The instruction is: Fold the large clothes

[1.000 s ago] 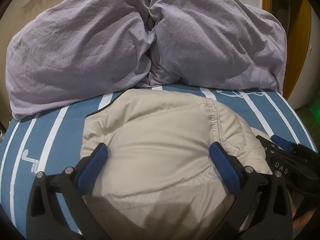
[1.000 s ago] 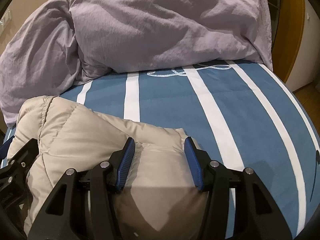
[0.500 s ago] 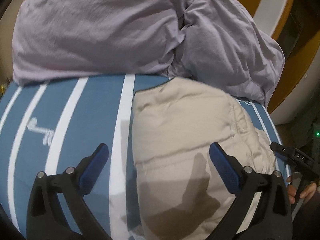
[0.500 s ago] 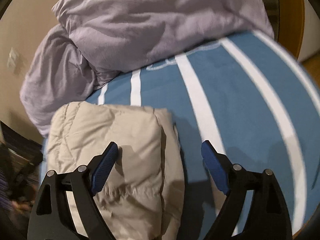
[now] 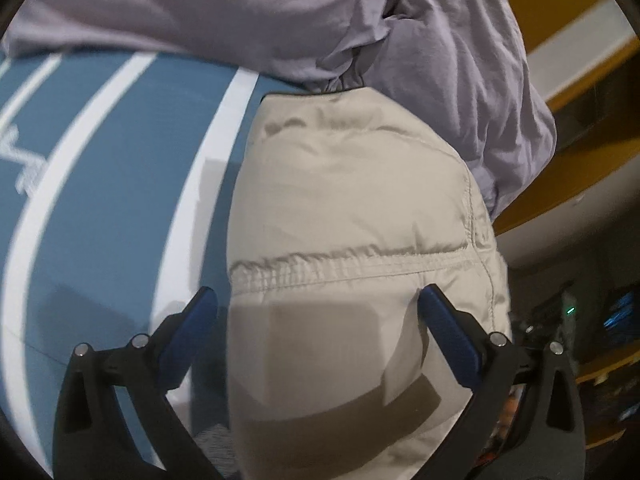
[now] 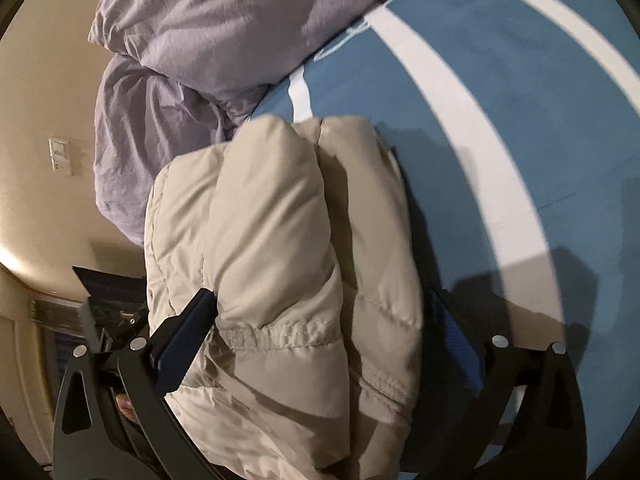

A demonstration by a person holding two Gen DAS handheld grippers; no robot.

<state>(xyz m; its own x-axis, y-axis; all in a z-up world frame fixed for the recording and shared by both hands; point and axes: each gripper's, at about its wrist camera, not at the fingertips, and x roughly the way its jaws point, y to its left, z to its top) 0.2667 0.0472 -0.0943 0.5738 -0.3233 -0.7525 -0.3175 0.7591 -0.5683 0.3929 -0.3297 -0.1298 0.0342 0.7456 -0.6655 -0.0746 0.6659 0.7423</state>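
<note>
Jacket [image 6: 280,248] base behind hand-held grippers

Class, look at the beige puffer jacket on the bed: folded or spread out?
Folded: the beige puffer jacket lies as a compact bundle with stacked layers.

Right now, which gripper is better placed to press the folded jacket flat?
Probably the right gripper: its open jaws straddle the jacket's puffy stacked folds. The left gripper, also open, sits over a part that already looks flat.
</note>
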